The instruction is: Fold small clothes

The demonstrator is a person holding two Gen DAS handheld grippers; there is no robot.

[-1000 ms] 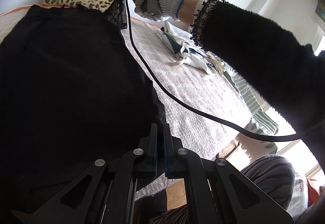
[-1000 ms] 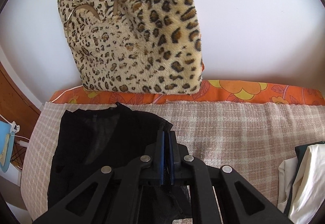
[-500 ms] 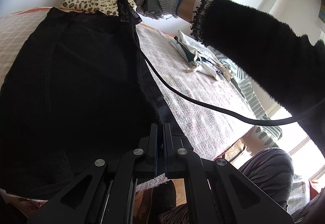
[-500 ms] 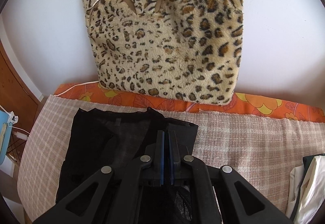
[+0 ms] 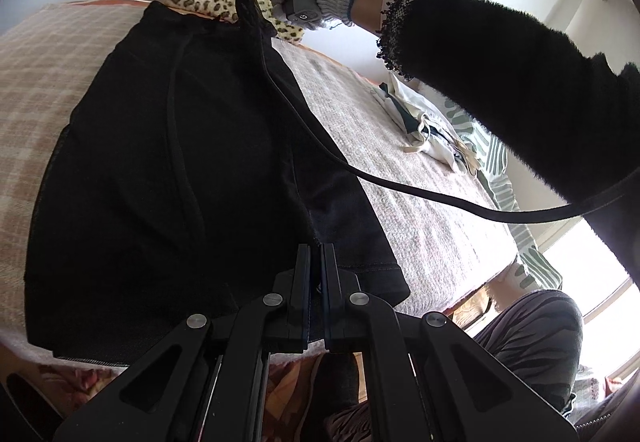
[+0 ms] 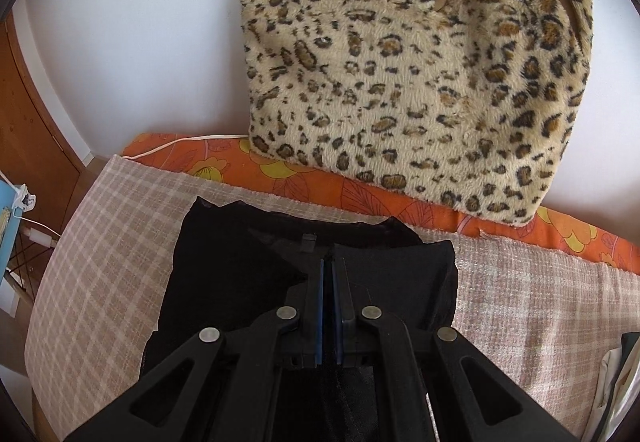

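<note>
A black garment (image 5: 180,161) lies stretched over the pink checked blanket (image 5: 420,209). My left gripper (image 5: 317,254) is shut on its near hem edge. My right gripper (image 6: 329,266) is shut on the far waistband edge of the same black garment (image 6: 240,266), held a little above the blanket (image 6: 100,262). In the left wrist view the right gripper (image 5: 250,1) shows at the top in a gloved hand, with the cloth hanging from it.
A leopard-print cushion (image 6: 420,81) leans on the white wall behind an orange floral sheet (image 6: 320,189). A heap of white and dark clothes (image 5: 432,129) lies on the right of the blanket. A black cable (image 5: 400,185) hangs across the blanket.
Both grippers have carried the black garment toward the far side of the bed. It now lies flatter and more spread out. The cushion looms closer in the right wrist view.
</note>
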